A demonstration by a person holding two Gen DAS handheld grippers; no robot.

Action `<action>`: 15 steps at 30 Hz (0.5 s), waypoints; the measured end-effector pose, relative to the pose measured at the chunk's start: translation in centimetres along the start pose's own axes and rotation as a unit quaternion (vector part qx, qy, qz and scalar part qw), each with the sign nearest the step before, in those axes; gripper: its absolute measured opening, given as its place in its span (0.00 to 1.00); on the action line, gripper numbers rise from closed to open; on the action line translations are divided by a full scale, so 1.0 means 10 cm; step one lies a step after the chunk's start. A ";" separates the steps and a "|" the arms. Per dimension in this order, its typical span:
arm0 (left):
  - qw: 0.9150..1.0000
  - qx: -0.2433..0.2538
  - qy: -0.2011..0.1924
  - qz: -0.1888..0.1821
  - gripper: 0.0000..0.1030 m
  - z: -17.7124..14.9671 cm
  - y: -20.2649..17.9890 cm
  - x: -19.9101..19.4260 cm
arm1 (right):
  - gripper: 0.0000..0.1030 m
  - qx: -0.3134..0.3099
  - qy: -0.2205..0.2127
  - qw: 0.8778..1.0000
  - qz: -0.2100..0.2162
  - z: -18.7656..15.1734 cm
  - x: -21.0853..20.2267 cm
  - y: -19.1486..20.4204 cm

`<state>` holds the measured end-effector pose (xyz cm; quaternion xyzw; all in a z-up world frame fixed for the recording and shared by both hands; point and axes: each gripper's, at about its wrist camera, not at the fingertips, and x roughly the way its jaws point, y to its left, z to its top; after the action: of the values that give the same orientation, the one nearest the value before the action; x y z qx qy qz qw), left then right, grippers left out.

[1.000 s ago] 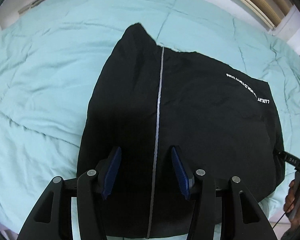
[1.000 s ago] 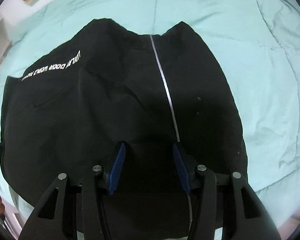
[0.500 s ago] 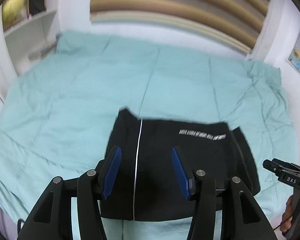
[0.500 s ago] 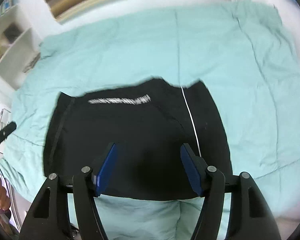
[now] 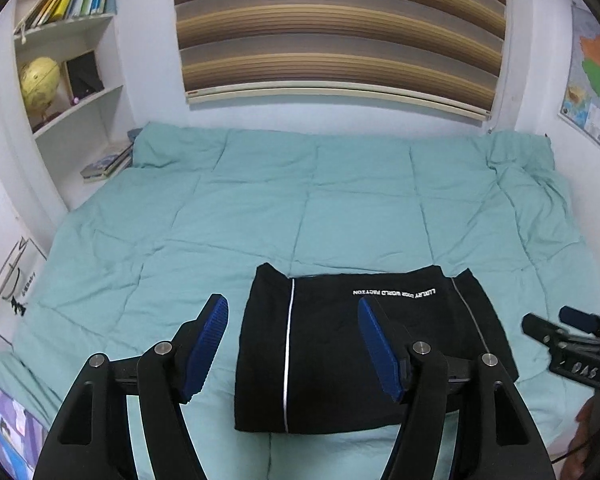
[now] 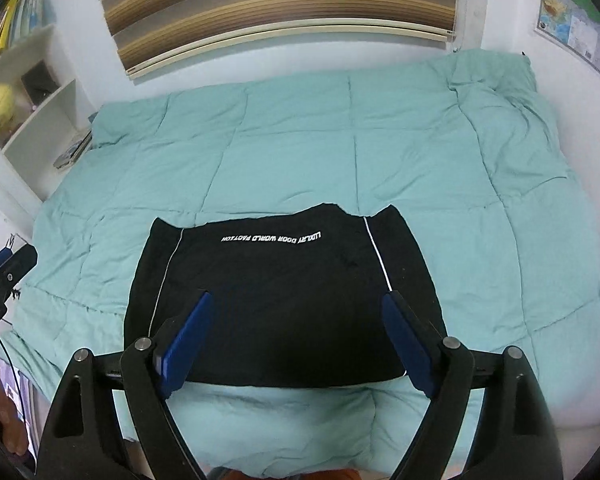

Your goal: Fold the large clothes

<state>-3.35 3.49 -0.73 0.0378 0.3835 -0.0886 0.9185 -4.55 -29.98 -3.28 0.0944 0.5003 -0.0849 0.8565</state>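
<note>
The black jacket lies folded at 6 o'clock on the quilt; left gripper and right gripper are both spread, empty; press the edges flat

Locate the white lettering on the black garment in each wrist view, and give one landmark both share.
Left wrist: the lettering sits right of centre, near the garment's far edge, upside down.
Right wrist: the lettering sits left of centre, along the far edge, upside down.
Shared landmark: the striped blind above the bed.
</note>
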 end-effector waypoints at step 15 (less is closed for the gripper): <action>0.999 0.015 0.030 -0.006 0.67 -0.22 -0.30 0.04 | 0.85 -0.005 0.014 1.000 -0.004 -0.10 0.00 -0.05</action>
<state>-5.17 0.77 -2.61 0.0521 0.4097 -0.0993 0.9053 -5.52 -30.19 -3.82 0.0895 0.5127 -0.0845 0.8497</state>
